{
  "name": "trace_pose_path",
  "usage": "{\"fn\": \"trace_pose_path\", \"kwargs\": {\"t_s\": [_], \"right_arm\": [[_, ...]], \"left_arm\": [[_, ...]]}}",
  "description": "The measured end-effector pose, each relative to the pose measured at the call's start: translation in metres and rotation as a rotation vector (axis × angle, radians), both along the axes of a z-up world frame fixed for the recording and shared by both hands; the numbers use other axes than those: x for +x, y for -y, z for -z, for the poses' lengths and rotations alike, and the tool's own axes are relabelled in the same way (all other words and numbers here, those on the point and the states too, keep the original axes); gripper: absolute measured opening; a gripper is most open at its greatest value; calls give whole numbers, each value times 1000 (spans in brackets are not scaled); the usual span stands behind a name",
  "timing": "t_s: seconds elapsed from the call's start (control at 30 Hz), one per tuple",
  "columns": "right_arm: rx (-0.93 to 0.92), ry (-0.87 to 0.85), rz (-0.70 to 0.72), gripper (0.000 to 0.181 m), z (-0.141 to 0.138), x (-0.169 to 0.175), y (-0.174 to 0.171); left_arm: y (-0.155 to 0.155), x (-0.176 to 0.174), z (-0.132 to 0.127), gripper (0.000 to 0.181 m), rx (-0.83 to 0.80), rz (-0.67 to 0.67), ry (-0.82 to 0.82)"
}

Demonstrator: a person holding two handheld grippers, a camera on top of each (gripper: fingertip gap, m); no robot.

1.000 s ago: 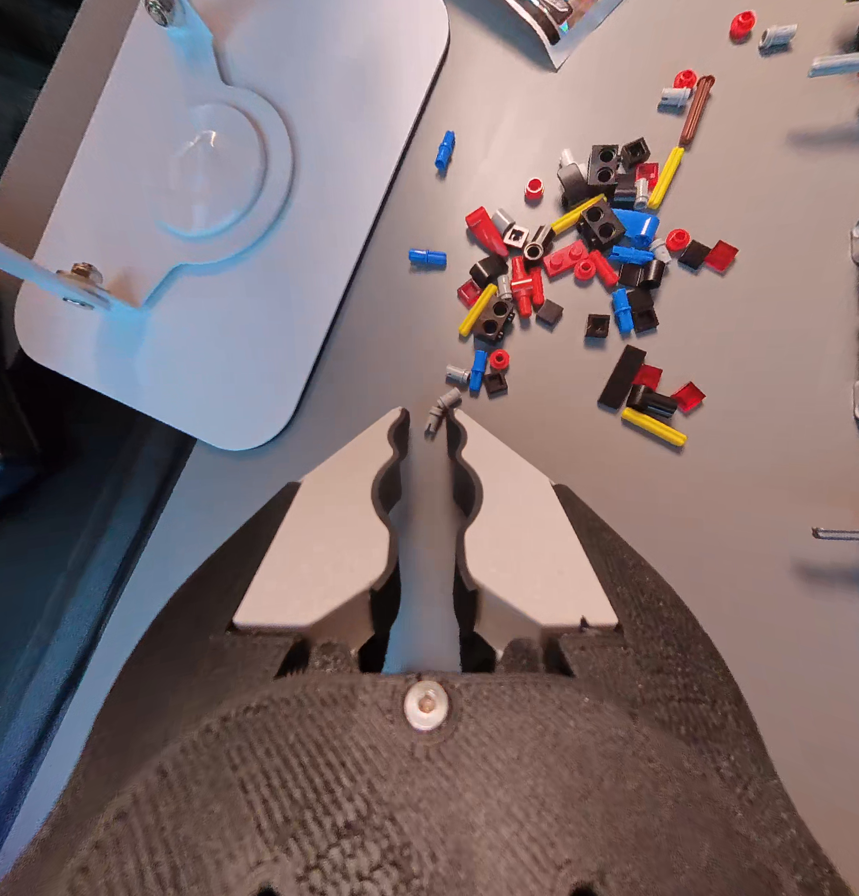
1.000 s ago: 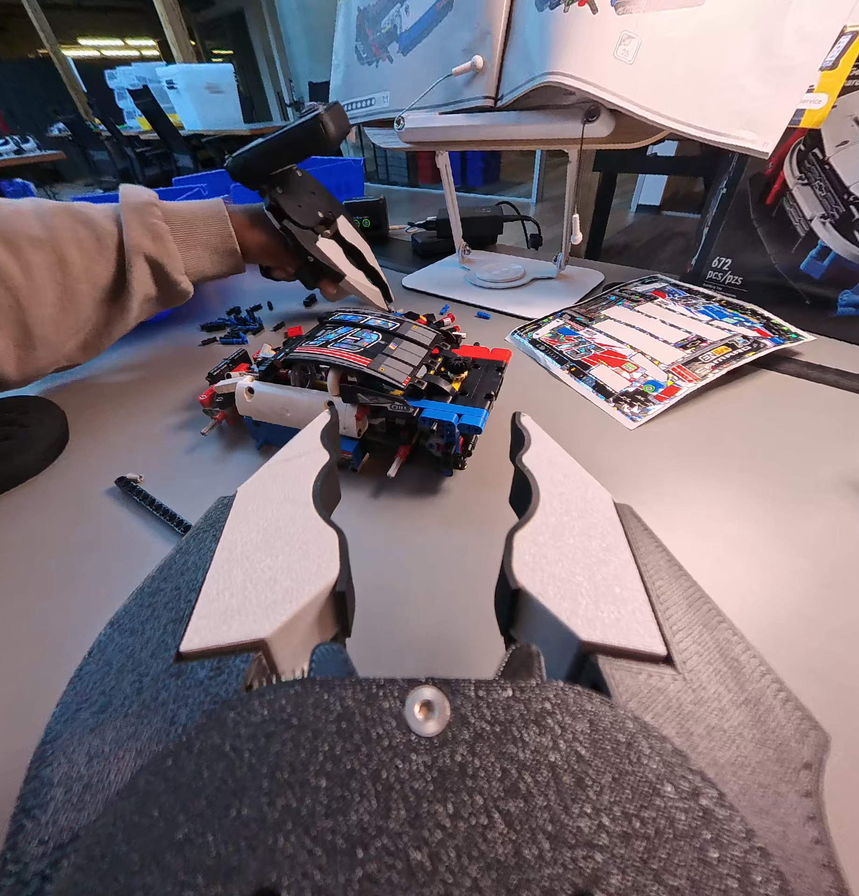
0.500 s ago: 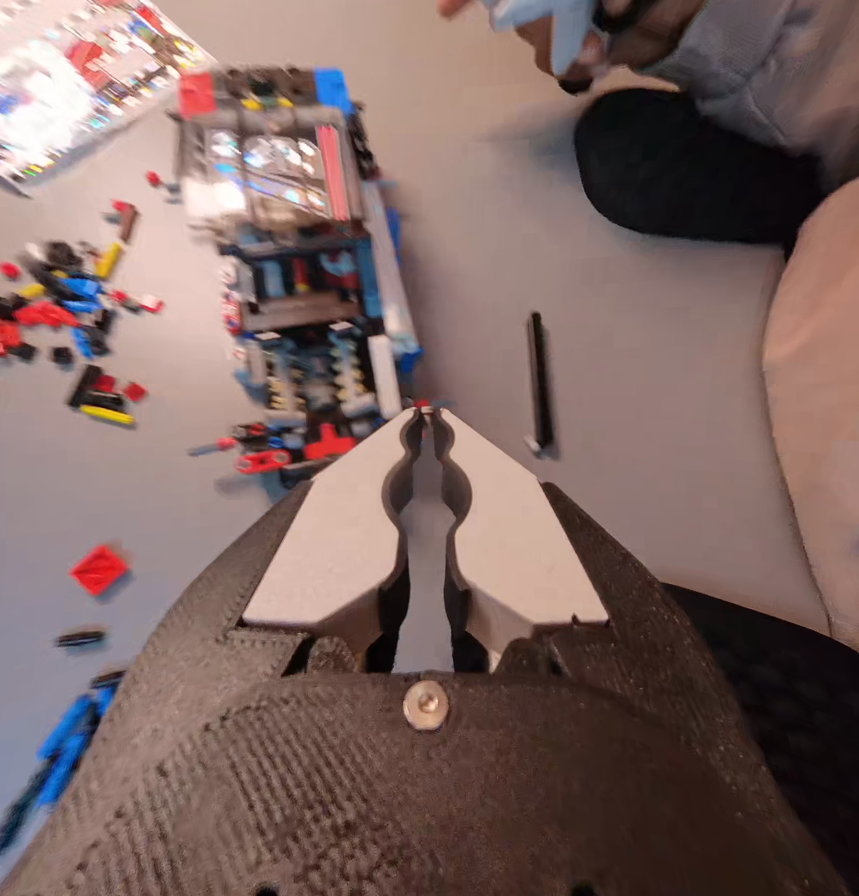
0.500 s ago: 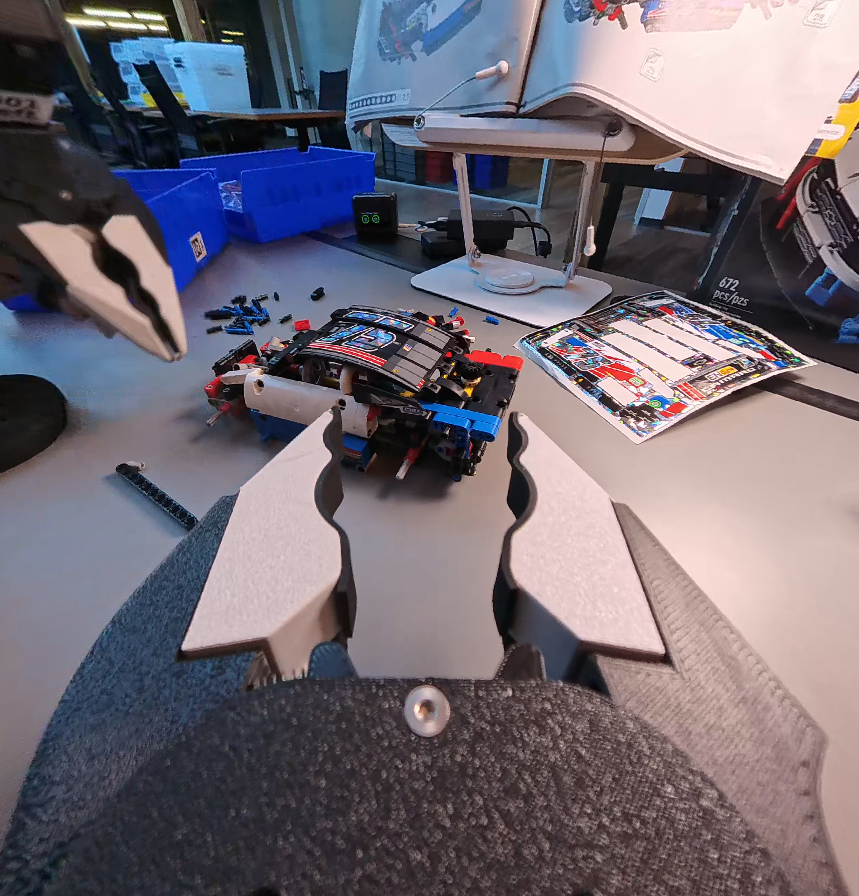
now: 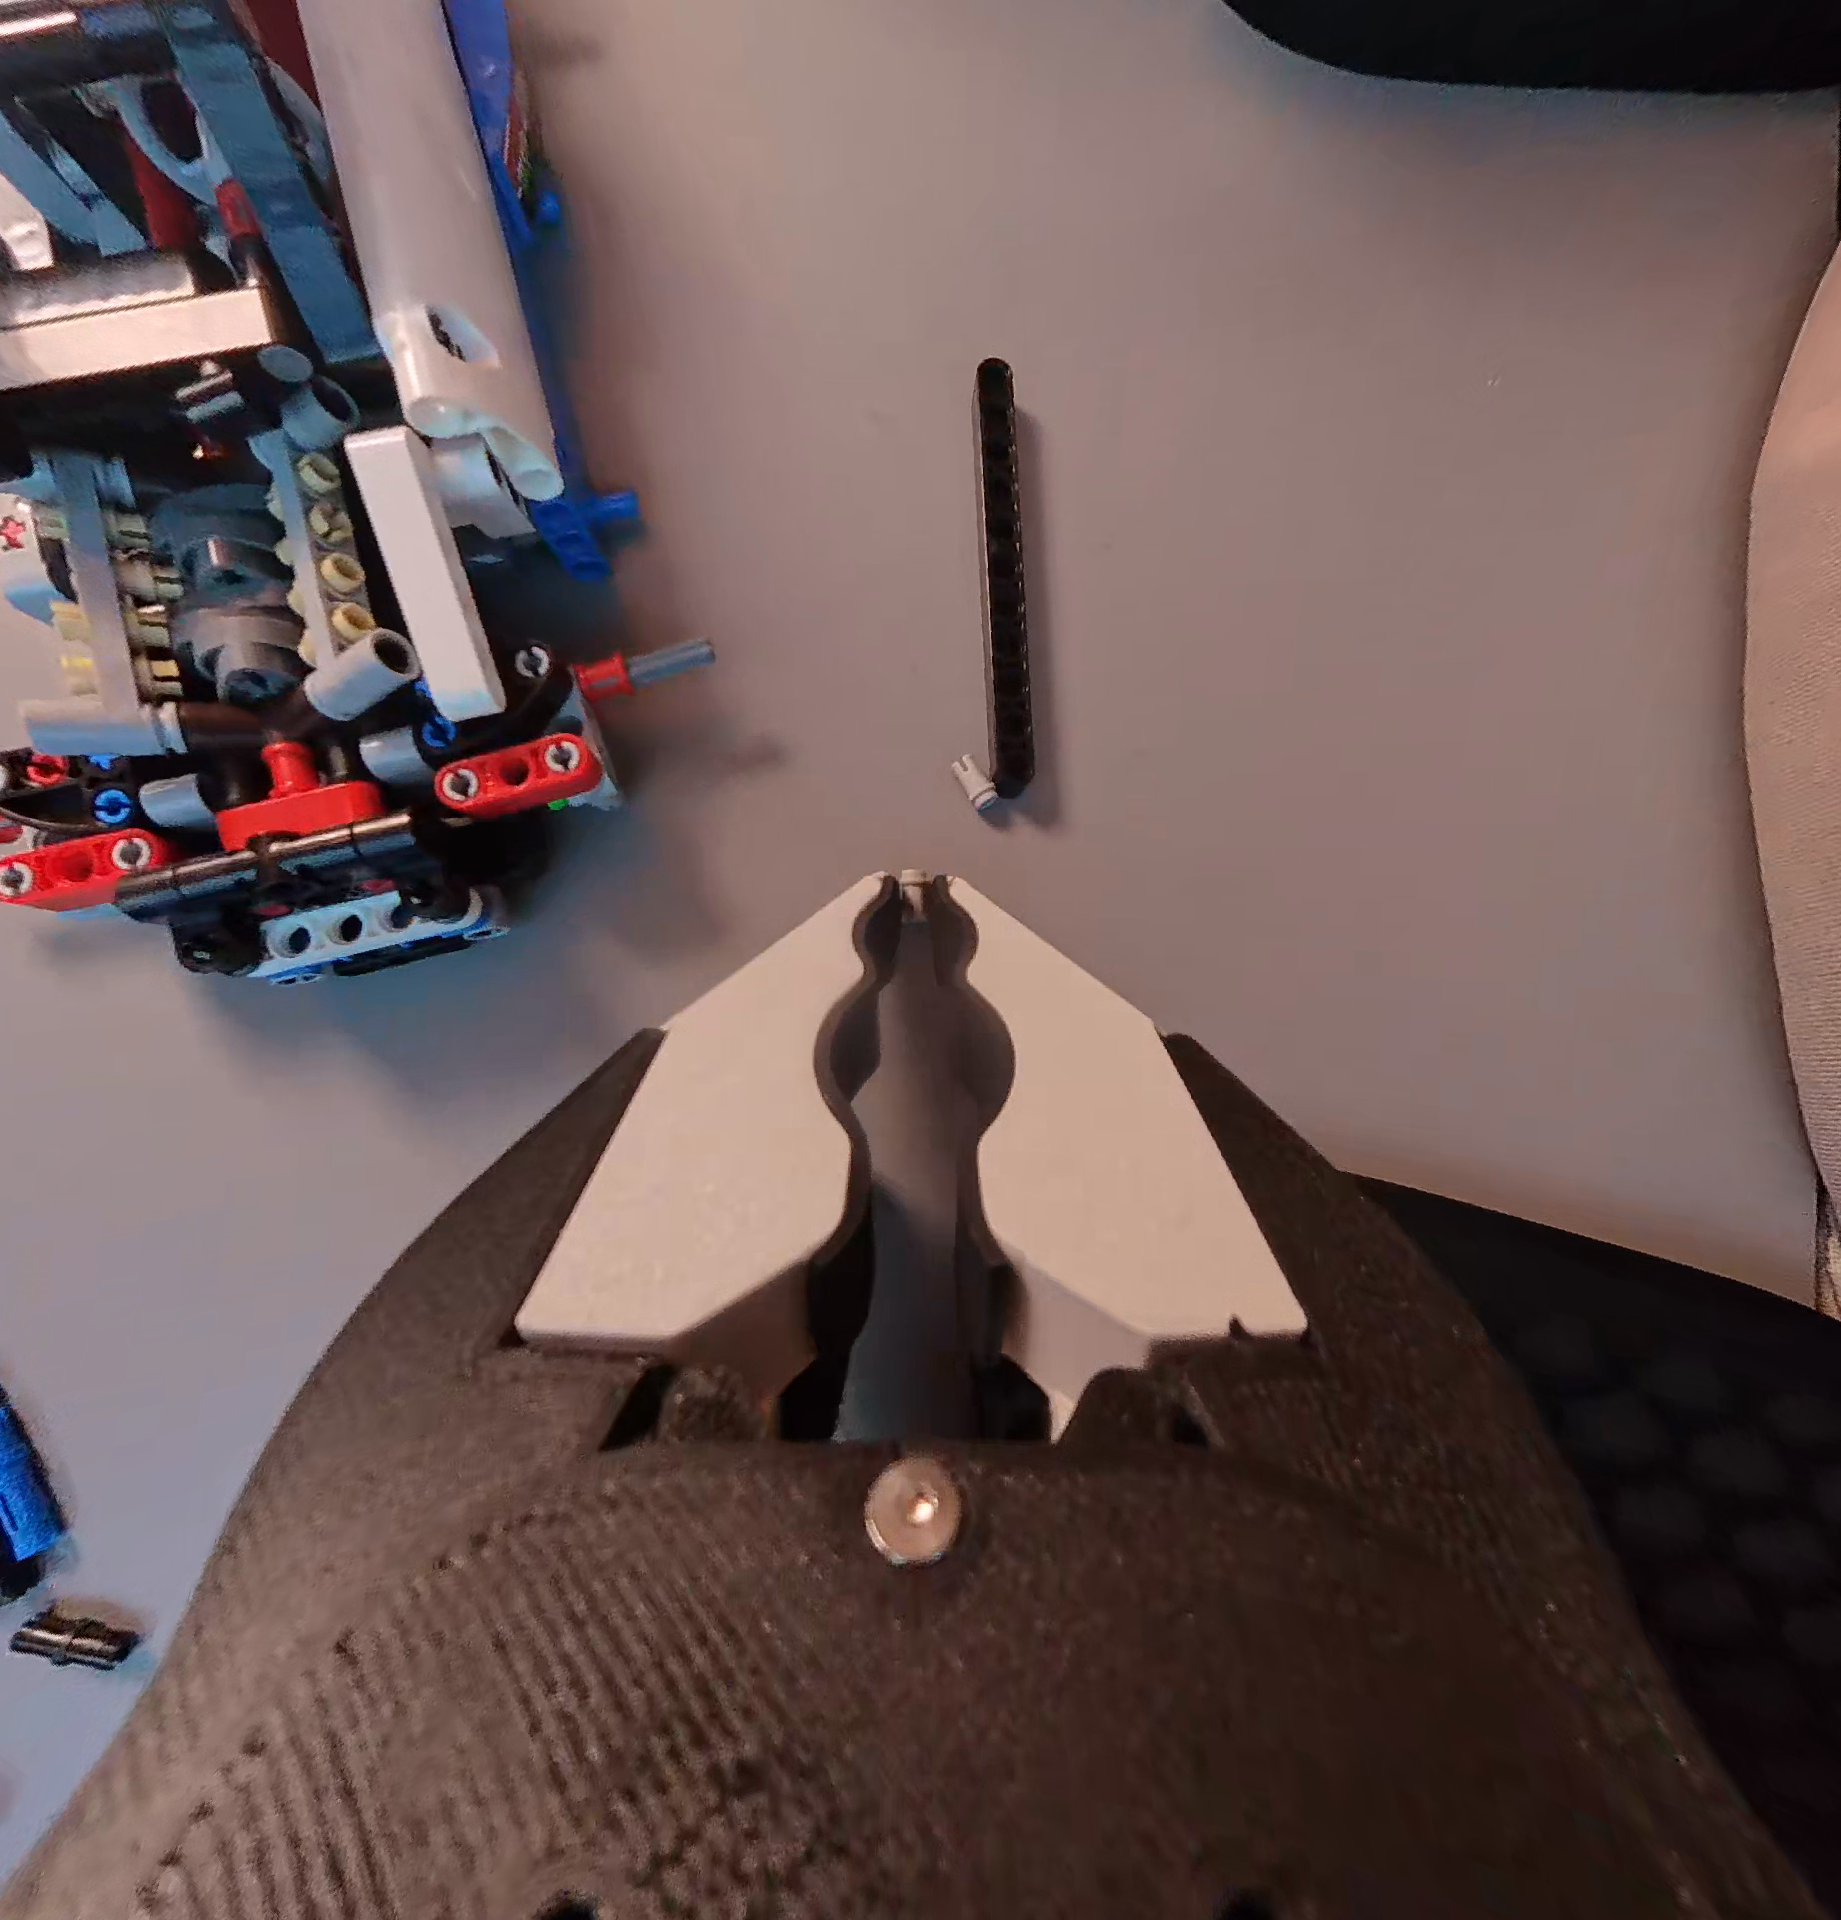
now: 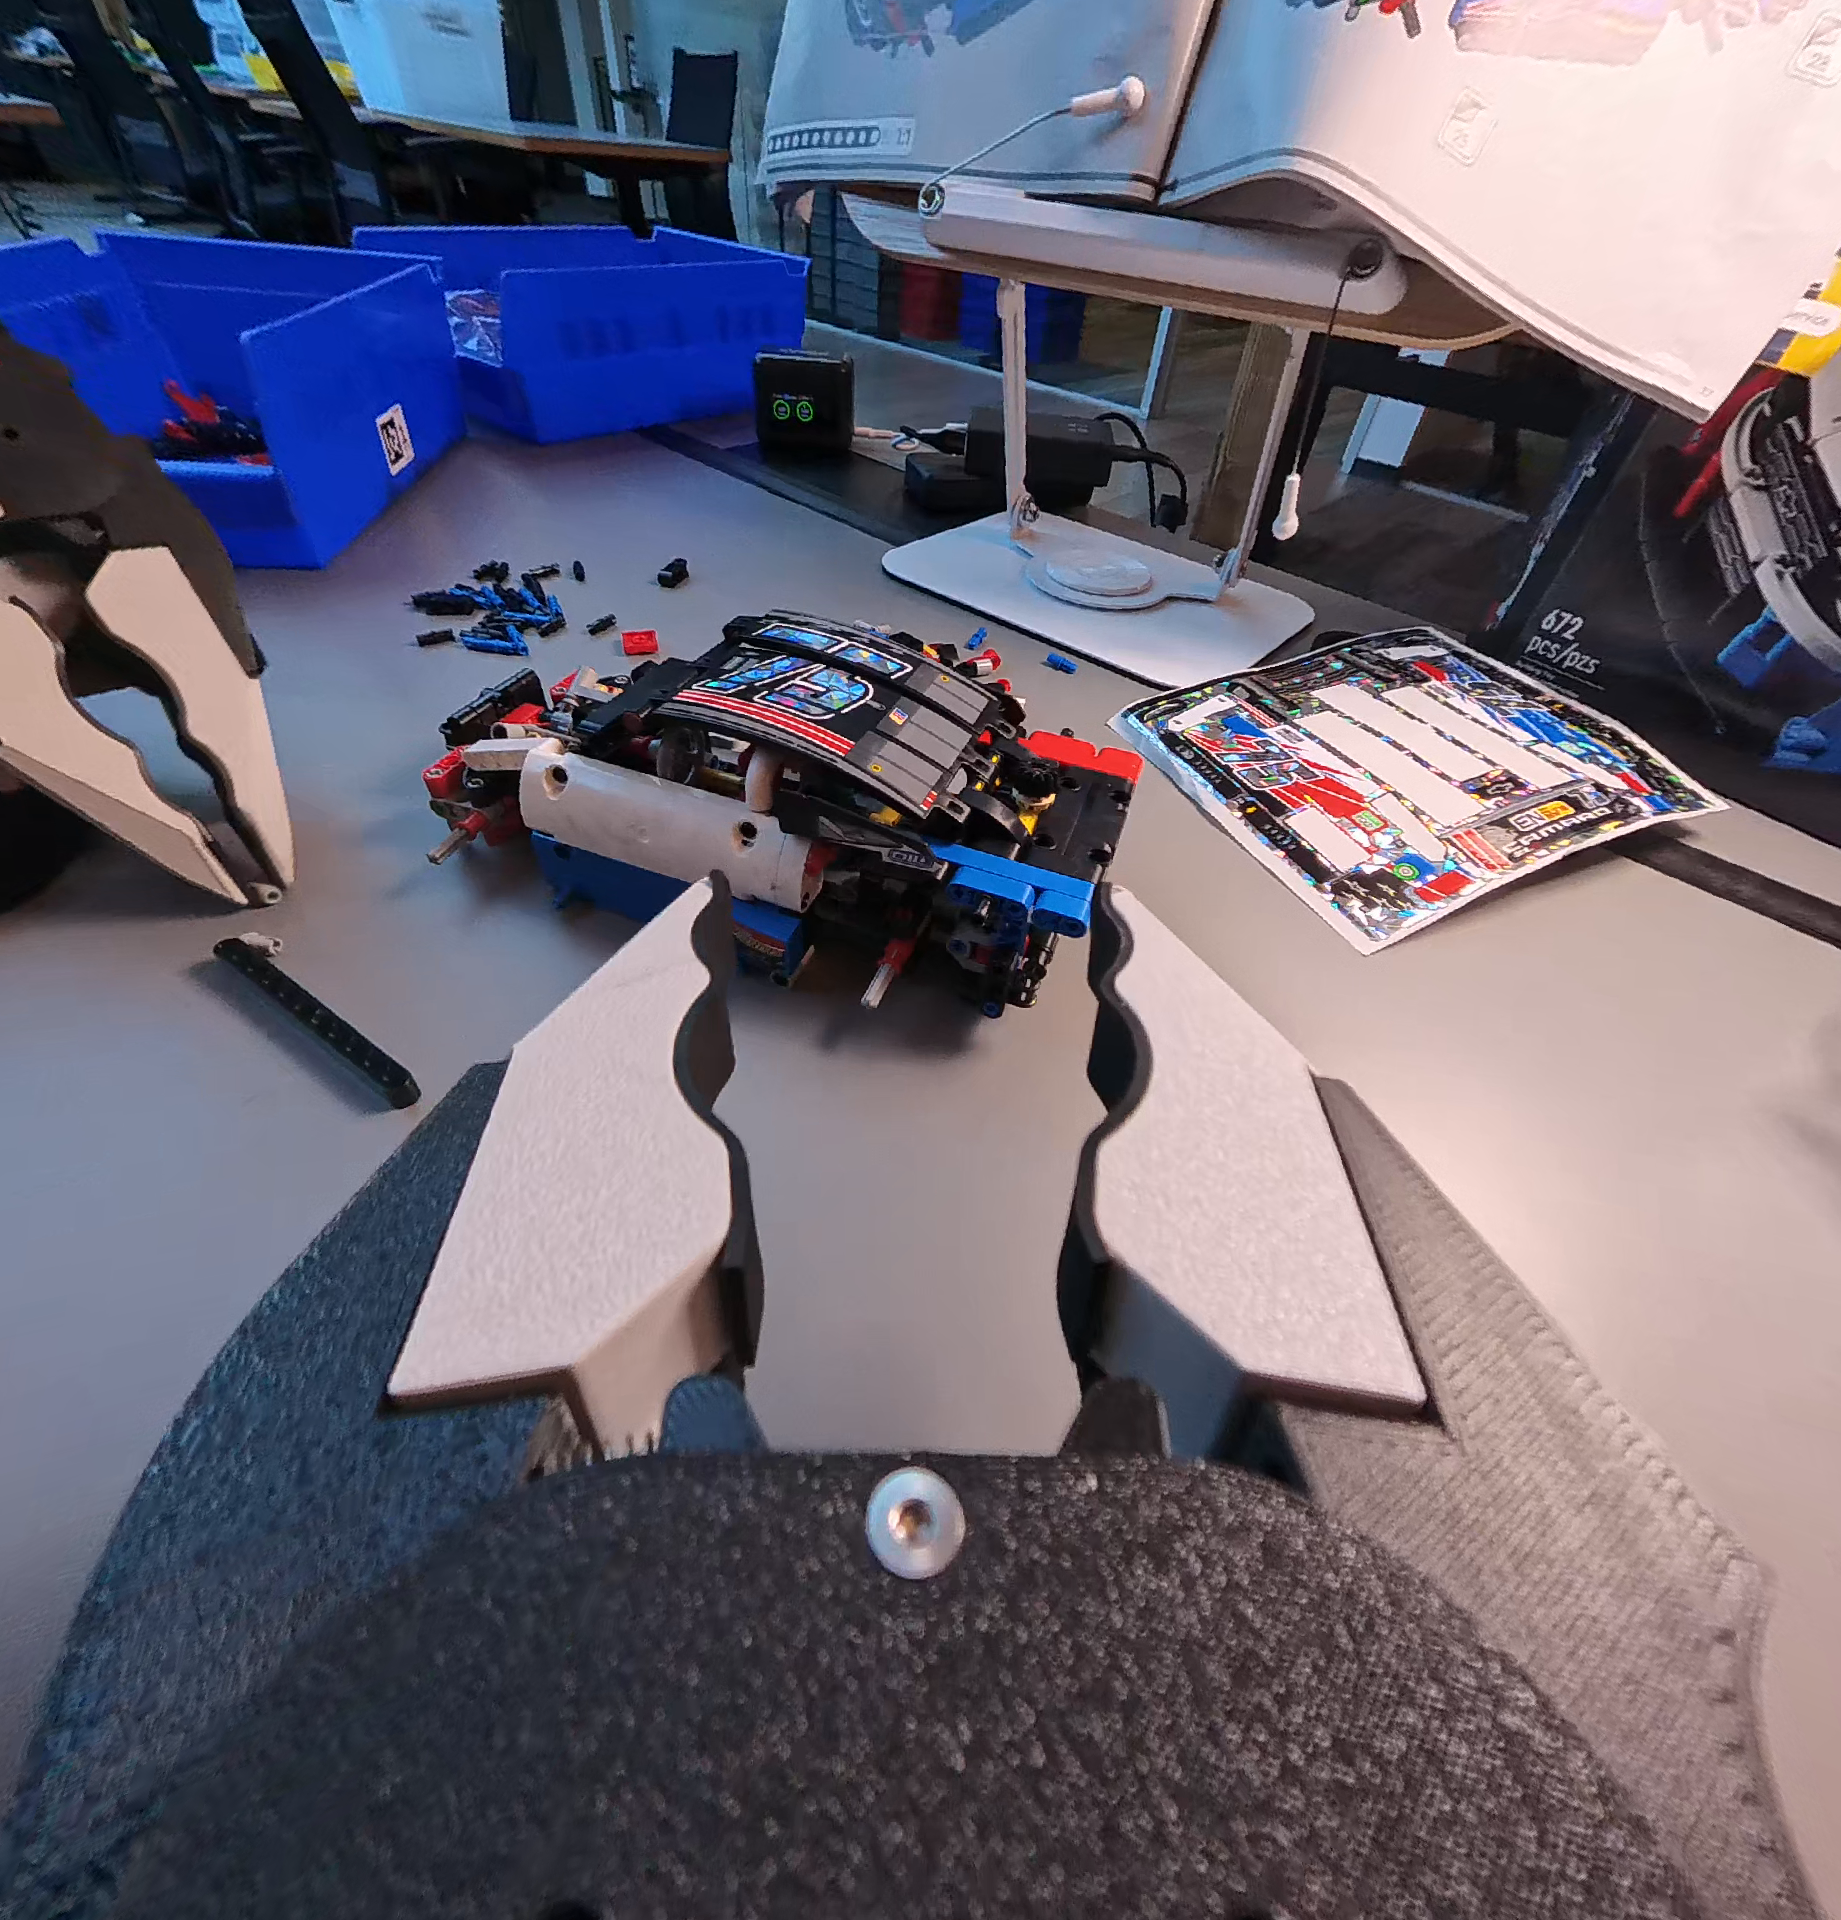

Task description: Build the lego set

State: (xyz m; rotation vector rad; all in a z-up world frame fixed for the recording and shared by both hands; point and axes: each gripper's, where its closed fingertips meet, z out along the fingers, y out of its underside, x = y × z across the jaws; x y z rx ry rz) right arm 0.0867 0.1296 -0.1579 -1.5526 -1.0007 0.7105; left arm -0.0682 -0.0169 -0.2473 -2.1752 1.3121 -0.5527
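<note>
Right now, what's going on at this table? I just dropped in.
A person is building a Lego car with two handheld grippers. The left gripper is shut on a small grey pin and hovers near a long black beam, which lies on the table beside the car with a similar pin at its near end. The right gripper is open and empty, facing the car.

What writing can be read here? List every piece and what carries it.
I won't copy wording; these bear it:
Dark box, far right: printed text.
Sticker sheet: decals with lettering.
Car roof: decal.
Blue bin: square code label.
Open booklet on stand: too small to read.
</note>
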Motion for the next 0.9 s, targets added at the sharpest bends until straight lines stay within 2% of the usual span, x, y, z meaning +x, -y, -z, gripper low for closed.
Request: {"fn": "trace_pose_path", "kwargs": {"t_s": [0.07,0.13,0.23,0.3,0.4,0.5,0.57,0.7,0.77,0.9], "right_arm": [[-4,1,-4,67,1,-1,1],[-12,-3,-15,67,1,-3,1],[-24,-17,-48,63,-4,-11,0],[-6,-4,-84,53,-17,-22,-7],[48,100,-201,43,-41,-60,-24],[89,254,-344,42,-47,-119,-55],[63,387,-428,42,-30,-162,-79],[-80,588,-556,40,25,-231,-107],[-115,667,-586,37,49,-252,-114],[-113,768,-617,33,76,-273,-119]], "left_arm": [[-3,-2,-6,12,10,2,7],[-15,-6,-28,14,42,-29,90],[-48,-26,-67,16,119,-143,204],[-72,-42,-83,17,192,-239,236],[-92,-54,-97,19,275,-342,313],[-97,-58,-100,18,331,-409,385],[-96,-61,-98,18,347,-438,413],[-93,-66,-94,17,367,-472,421],[-91,-70,-94,17,382,-481,408],[-88,-76,-97,17,402,-498,412]]}}
